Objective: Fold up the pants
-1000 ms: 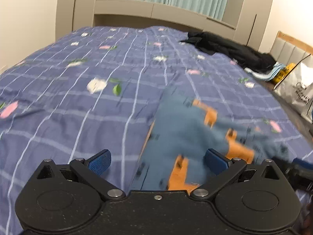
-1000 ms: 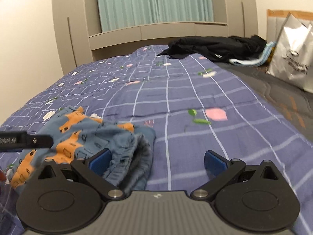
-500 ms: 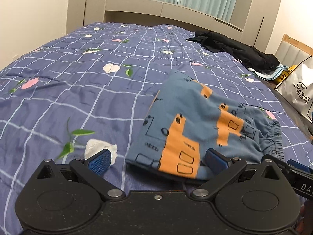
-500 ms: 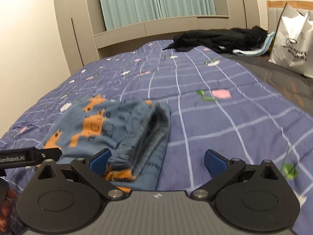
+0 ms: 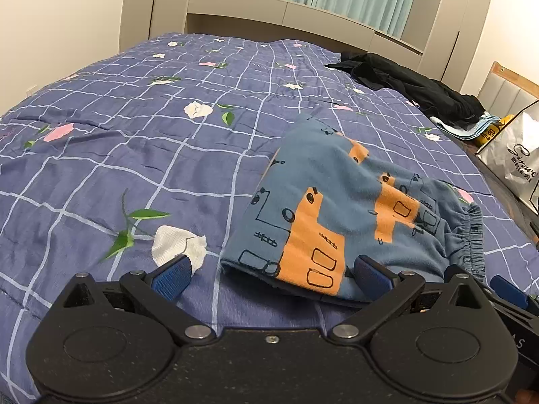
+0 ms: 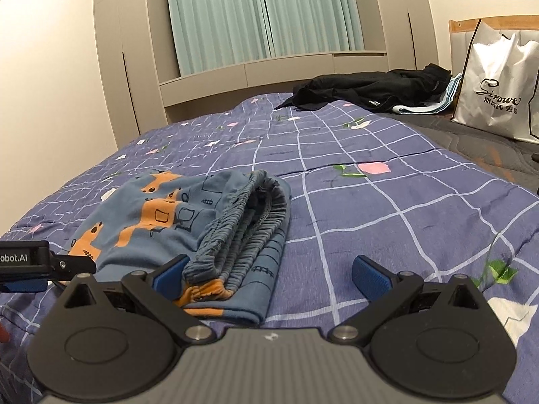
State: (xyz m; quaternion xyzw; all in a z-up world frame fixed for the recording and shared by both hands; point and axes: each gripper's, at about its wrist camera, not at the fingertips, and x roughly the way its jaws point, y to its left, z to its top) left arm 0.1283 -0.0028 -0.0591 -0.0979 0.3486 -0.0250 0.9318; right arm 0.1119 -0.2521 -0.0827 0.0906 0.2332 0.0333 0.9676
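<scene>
Spread under everything is our purple-blue quilted bedspread with the white grid and little flower print [image 5: 141, 155], so that's the work surface. Our left gripper with the blue-padded fingers [image 5: 269, 274] sits low over it with the jaws spread wide and nothing pinched; its right pad is right up against the near edge of the pants, but it isn't squeezing anything. Our right gripper, same black body and blue pads [image 6: 269, 274], is also wide open and empty, left pad just beside the bunched waistband.

The small blue cotton pants with orange vehicle drawings [image 5: 340, 215] lie folded into a compact bundle on the bedspread, directly ahead of both grippers. From the right wrist view we see the gathered elastic waistband [image 6: 246, 222] stacked in layers on the bundle's right side, with an orange-trimmed edge poking out at the bottom near us.

Further out, a crumpled black garment [image 6: 367, 89] lies near the far edge of the bed, with some light blue folded fabric [image 6: 427, 106] just beside it. A white shopping bag with dark script lettering [image 6: 495, 94] stands off to the right. Way back are the beige built-in cabinets [image 6: 134, 67] and pale green curtains [image 6: 262, 13].
</scene>
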